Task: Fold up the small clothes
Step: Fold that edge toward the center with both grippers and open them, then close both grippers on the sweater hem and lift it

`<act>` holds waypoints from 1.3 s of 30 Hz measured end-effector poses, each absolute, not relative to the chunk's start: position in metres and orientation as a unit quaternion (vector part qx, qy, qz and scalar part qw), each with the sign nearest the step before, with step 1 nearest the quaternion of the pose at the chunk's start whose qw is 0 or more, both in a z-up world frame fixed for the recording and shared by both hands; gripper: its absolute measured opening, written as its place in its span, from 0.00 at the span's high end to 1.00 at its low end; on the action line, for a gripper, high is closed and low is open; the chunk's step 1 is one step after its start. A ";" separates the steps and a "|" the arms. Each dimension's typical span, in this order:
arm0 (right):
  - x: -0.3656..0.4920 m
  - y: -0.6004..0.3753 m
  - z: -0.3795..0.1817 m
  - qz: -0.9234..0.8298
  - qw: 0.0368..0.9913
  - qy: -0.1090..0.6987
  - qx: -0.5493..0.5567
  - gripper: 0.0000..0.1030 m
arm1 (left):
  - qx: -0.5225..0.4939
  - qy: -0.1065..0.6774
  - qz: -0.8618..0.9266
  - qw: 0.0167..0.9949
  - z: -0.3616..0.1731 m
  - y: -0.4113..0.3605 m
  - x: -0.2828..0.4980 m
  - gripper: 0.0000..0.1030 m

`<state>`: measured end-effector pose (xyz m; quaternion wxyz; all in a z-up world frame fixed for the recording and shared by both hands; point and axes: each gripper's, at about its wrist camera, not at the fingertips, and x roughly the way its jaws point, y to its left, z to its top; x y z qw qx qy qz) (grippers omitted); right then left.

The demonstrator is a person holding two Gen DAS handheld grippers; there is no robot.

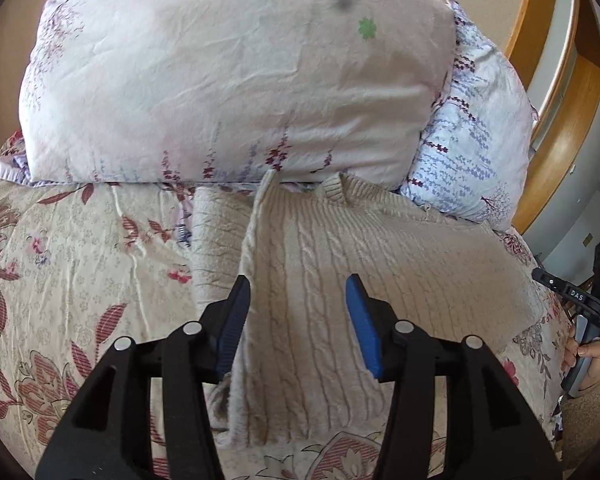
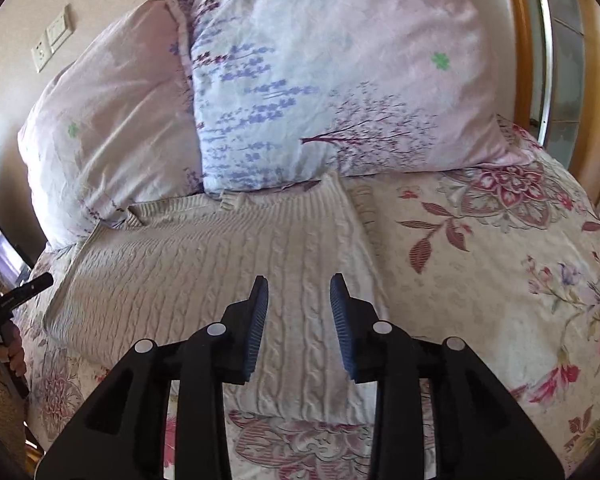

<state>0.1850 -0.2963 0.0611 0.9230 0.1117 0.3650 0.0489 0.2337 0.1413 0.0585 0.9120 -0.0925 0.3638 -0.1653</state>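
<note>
A cream cable-knit sweater (image 1: 340, 248) lies flat on the floral bedspread (image 1: 80, 264), its collar up against the pillows. My left gripper (image 1: 298, 286) hovers just above the sweater's left folded edge, blue pads apart and nothing between them. In the right wrist view the same sweater (image 2: 204, 256) spreads to the left and centre. My right gripper (image 2: 299, 286) stands open over its right part, with only knit fabric seen below the gap. Each hand's tool shows at the far edge of the other view: the right one (image 1: 580, 300), the left one (image 2: 8, 304).
Two floral pillows (image 1: 228, 80) (image 2: 340, 92) lean at the head of the bed, touching the sweater's collar. A wooden headboard frame (image 1: 560, 92) curves along the right. A wall socket plate (image 2: 52, 38) is at upper left. Bedspread (image 2: 500, 280) lies bare to the right.
</note>
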 end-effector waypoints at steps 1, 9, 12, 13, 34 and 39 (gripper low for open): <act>0.190 -0.289 0.058 0.055 0.921 0.371 0.108 0.67 | -0.085 0.363 -0.169 0.912 0.060 0.134 0.234 0.44; 0.217 -0.255 0.040 0.057 0.909 0.405 0.072 0.45 | -0.043 0.391 -0.165 0.904 0.042 0.107 0.253 0.39; 0.226 -0.252 0.024 0.049 0.897 0.434 0.065 0.41 | -0.056 0.412 -0.161 0.895 0.029 0.111 0.261 0.39; 0.226 -0.252 0.024 0.049 0.899 0.430 0.064 0.39 | -0.062 0.411 -0.164 0.895 0.027 0.113 0.262 0.39; 0.224 -0.269 0.019 0.096 0.901 0.396 0.146 0.21 | -0.252 0.438 -0.133 0.853 0.021 0.204 0.277 0.43; 0.219 -0.285 0.022 0.165 0.896 0.350 0.217 0.12 | -0.284 0.435 -0.157 0.840 0.013 0.197 0.282 0.44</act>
